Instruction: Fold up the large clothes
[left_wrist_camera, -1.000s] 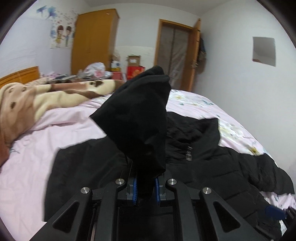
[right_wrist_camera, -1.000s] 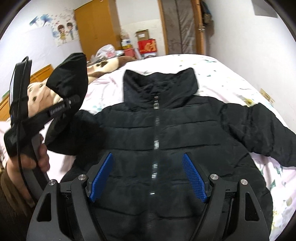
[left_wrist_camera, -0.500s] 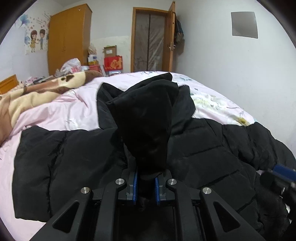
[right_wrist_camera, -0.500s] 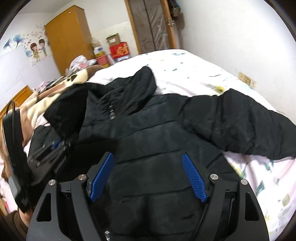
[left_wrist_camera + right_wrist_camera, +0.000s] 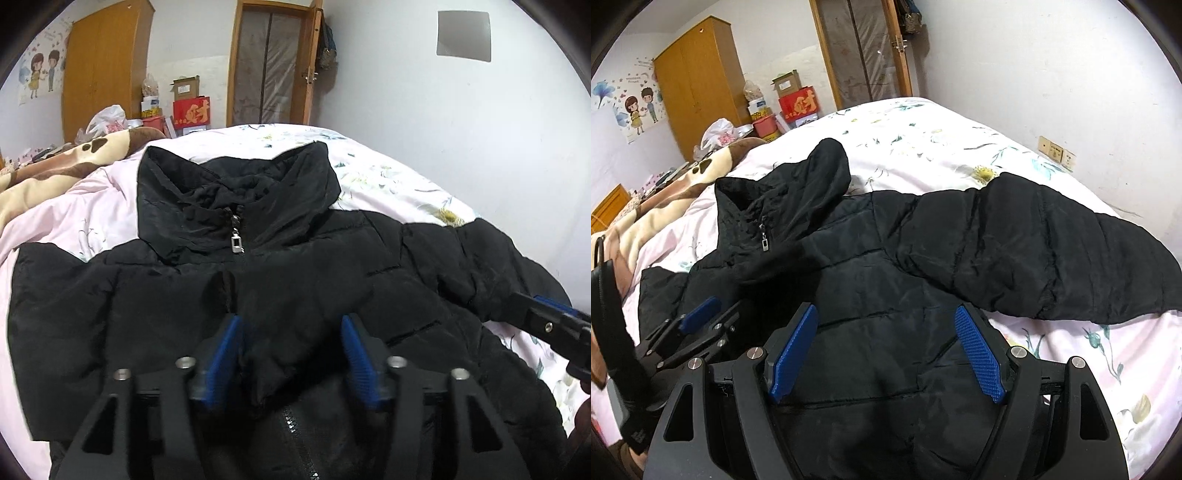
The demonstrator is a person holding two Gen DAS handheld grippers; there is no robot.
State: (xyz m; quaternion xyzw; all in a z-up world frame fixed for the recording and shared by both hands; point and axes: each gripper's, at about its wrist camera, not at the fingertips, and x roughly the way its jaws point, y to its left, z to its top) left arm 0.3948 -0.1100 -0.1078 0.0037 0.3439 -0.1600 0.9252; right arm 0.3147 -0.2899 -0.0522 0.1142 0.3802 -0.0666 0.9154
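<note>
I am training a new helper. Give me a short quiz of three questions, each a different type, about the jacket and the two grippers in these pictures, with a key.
1. True or false: the left gripper is shut on the folded sleeve.
2. Multiple choice: where does the unfolded sleeve lie? A) across the jacket's chest B) stretched out over the floral sheet C) hanging off the bed
3. Fill in: the zipper pull of the black jacket sits just below the ____.

Key: 1. False, its fingers stand apart and grip nothing. 2. B. 3. collar.
</note>
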